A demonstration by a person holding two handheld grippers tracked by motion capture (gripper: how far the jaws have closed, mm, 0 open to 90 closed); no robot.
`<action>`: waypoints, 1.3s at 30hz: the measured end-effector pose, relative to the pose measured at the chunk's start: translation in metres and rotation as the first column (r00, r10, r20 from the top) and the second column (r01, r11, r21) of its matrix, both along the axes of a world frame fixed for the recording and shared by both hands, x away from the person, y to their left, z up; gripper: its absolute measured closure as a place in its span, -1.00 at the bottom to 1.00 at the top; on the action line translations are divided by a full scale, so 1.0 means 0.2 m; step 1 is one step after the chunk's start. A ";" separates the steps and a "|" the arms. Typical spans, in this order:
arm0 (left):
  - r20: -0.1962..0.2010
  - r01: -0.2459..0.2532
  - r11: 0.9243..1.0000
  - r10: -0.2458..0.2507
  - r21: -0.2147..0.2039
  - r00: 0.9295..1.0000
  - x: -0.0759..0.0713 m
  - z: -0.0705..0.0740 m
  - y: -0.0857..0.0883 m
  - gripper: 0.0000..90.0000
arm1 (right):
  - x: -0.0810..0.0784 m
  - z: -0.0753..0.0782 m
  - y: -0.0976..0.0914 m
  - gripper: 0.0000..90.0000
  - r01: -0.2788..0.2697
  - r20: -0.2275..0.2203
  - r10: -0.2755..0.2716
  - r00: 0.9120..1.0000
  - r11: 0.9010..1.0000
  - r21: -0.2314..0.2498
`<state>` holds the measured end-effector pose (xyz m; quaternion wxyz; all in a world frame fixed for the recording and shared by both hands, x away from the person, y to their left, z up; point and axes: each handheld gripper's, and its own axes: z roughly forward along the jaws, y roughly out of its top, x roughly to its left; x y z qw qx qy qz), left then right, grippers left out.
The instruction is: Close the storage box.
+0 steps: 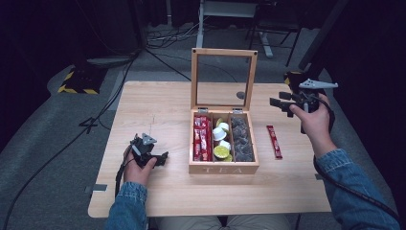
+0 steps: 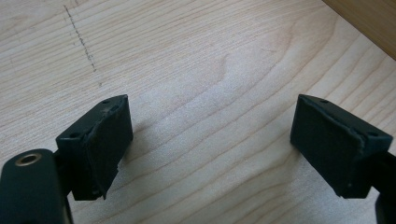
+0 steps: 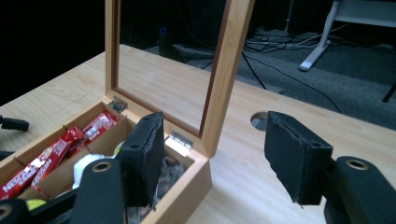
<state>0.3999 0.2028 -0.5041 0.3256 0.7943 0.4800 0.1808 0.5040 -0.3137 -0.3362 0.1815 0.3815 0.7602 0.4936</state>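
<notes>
The red sachet [image 1: 274, 142] lay on the table at three o'clock of the tea box [image 1: 223, 167], the raised right gripper [image 1: 282, 104] spread and empty, seemingly between steps; next move: descend and pinch it.

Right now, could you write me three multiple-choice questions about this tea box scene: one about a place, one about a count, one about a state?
1. Where does the loose red packet lie?
A. on the table, right of the tea box
B. inside the box
C. on the lid

2. How many compartments does the tea box have?
A. two
B. three
C. five

3. How is the lid?
A. shut
B. taken off
C. standing open

Answers: 1 A, the high view shows it on bare wood beside the box. 2 B, two dividers make three rows. 3 C, the framed lid stands upright on its hinges.
</notes>
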 end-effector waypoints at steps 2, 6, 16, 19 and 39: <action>0.001 0.000 1.000 0.000 0.000 1.000 0.00 0.00 0.00 -0.70 | 0.03 0.02 0.02 -0.13 -0.007 0.007 0.007 1.000 1.000 -0.004; 0.000 0.000 1.000 0.000 0.000 1.000 0.00 0.00 0.00 -0.70 | 0.11 0.05 0.07 -0.13 -0.018 0.009 0.018 1.000 1.000 0.004; -0.001 -0.001 1.000 0.001 0.000 1.000 0.00 0.00 0.00 -0.70 | 0.29 0.12 0.21 -0.17 -0.062 0.026 0.061 0.998 0.998 0.024; 0.000 -0.001 1.000 0.001 0.000 1.000 0.00 0.00 0.00 -0.71 | 0.34 0.13 0.24 -0.17 -0.060 0.025 0.060 0.998 0.998 0.025; -0.002 -0.016 1.000 0.016 -0.001 1.000 -0.01 0.00 0.00 -0.71 | 0.66 0.07 0.28 -0.16 -0.030 0.000 0.030 1.000 1.000 -0.005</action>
